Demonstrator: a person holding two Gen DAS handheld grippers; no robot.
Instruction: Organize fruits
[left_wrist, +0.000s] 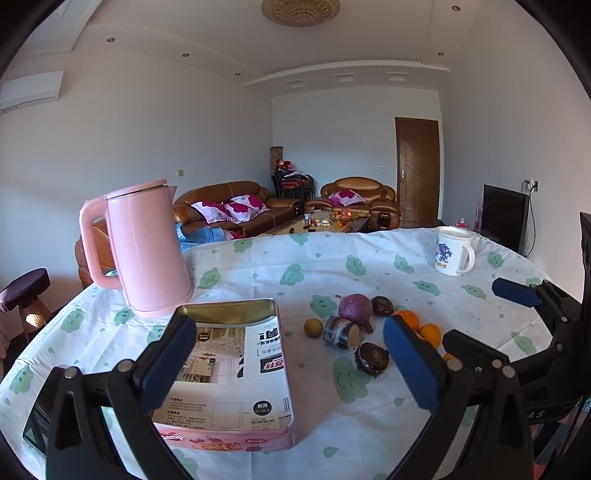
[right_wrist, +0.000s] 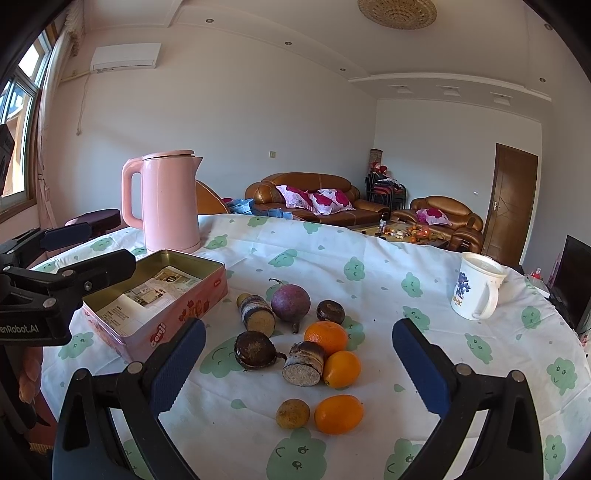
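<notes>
Fruits (right_wrist: 295, 347) lay loose in a cluster on the round table's white cloth (right_wrist: 388, 258) with green cloud prints, just right of the open pink tin (right_wrist: 177, 295). Only the right wrist view showed the whole heap: three smooth oranges (right_wrist: 326, 337), a purple round fruit (right_wrist: 290, 302) with a stem, dark wrinkled ones (right_wrist: 255, 350), two cut cane-like stubs (right_wrist: 303, 363) with grainy ends, and a small brown fruit (right_wrist: 292, 413) nearest the camera. From the left wrist view the left gripper's (left_wrist: 291, 363) right blue pad hid part of the oranges (left_wrist: 430, 334), while that view looked straight down into the tin (left_wrist: 229, 369), rectangular metal with a printed paper lying inside. Both claws were spread wide and held nothing; the right gripper (right_wrist: 299, 369) framed the heap, and the left gripper's black frame (right_wrist: 55, 280) stood over the tin's left end. A glossy pink kettle (right_wrist: 168, 201) stood behind the tin, and a white mug (right_wrist: 476, 288) sat well apart to the right.
</notes>
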